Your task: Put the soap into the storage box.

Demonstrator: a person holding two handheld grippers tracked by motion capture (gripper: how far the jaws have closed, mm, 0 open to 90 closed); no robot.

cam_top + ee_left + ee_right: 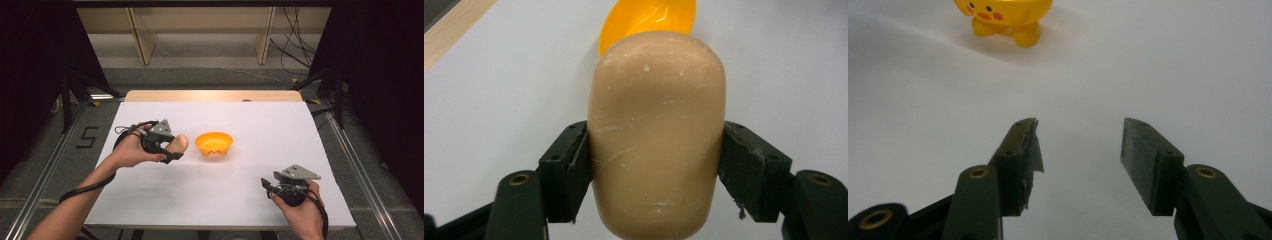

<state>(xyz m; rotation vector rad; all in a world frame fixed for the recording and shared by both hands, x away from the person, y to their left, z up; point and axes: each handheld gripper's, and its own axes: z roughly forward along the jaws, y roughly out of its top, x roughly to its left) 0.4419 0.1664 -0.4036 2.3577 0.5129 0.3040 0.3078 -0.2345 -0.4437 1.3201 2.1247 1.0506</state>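
L gripper [172, 150] is clamped on a tan rounded block [179, 144], smooth w/ faint scratches; in the left gripper view both jaws press its 2 sides and the block [656, 130] sticks out well past the pads toward the orange bowl [649, 20]. In the high view the block is held just L of the bowl [214, 143], close but apart; can't tell if it touches the bench [260, 130] or sits slightly above it. L hand [132, 148] wraps the gripper body, forearm coming in from bottom L.

R gripper [266, 186] sits low near the bench's near edge, R side, held by R hand [300, 202]. Its jaws stand apart w/ bare white surface between them in the right gripper view [1080, 160]; L pad looks chipped/torn at the tip. The bowl [1005, 17], w/ a printed face and small feet, is well ahead of it.

Open room: wide white surface between bowl and R gripper, and across the far half to the wood strip [212, 95] at the far edge. Bowl sits roughly mid-bench, well away from all 4 edges.
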